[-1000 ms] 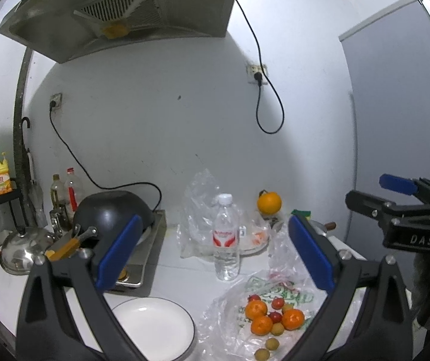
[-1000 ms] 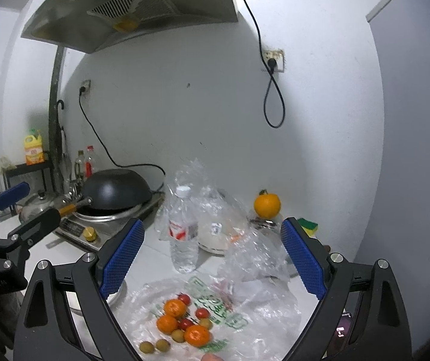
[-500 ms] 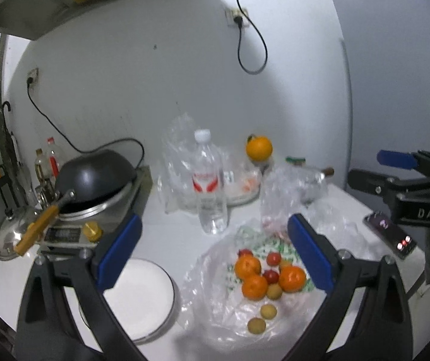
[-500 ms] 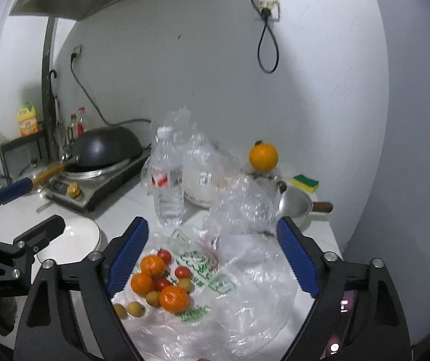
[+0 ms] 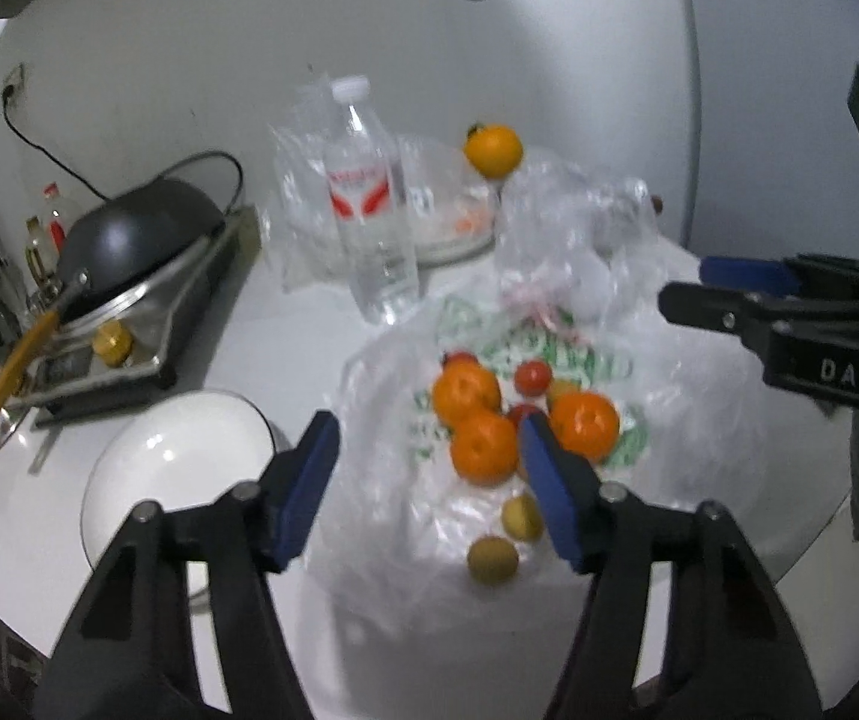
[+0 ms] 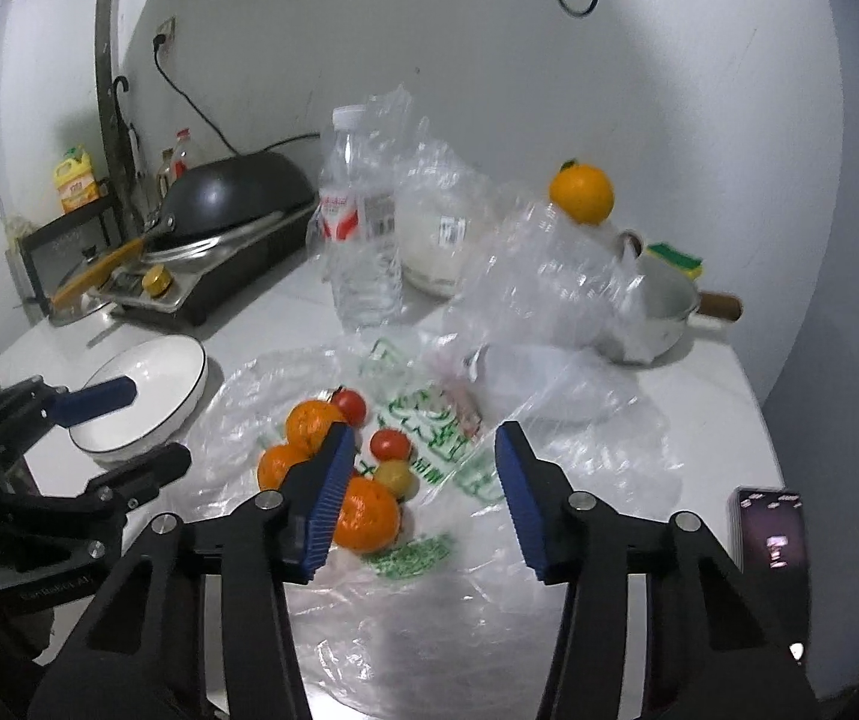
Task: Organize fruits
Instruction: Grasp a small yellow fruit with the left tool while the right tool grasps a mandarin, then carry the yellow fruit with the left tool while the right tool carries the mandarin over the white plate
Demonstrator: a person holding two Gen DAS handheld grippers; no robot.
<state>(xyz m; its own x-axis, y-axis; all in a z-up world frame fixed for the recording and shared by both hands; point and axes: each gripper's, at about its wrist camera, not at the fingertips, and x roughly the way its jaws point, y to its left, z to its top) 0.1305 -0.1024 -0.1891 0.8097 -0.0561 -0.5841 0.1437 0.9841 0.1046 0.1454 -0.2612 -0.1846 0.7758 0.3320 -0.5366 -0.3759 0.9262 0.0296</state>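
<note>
Several fruits lie on a flat clear plastic bag [image 5: 549, 360] [image 6: 441, 420]: three oranges [image 5: 482, 447] [image 6: 366, 513], red tomatoes [image 5: 532, 377] [image 6: 390, 443] and small yellow-green fruits [image 5: 492, 559] [image 6: 398, 476]. A white plate [image 5: 171, 462] [image 6: 141, 396] sits to their left. My left gripper [image 5: 429, 480] is open and empty, just above the left edge of the pile. My right gripper [image 6: 420, 492] is open and empty, above the pile's right side. Each gripper shows in the other's view, the right [image 5: 747, 294] and the left [image 6: 111, 426].
A water bottle [image 5: 369, 204] [image 6: 360, 222], crumpled clear bags [image 6: 549, 276], a covered dish [image 6: 429, 240], a lone orange [image 5: 492, 150] [image 6: 582, 195], a small pot [image 6: 663, 312] with sponge, a wok on a stove [image 5: 135, 276] [image 6: 231, 210], a phone [image 6: 768, 528] at the right edge.
Both grippers have moved down and forward toward the fruit pile, which now sits close under the fingers. Both sets of jaws stand narrower than before but still open.
</note>
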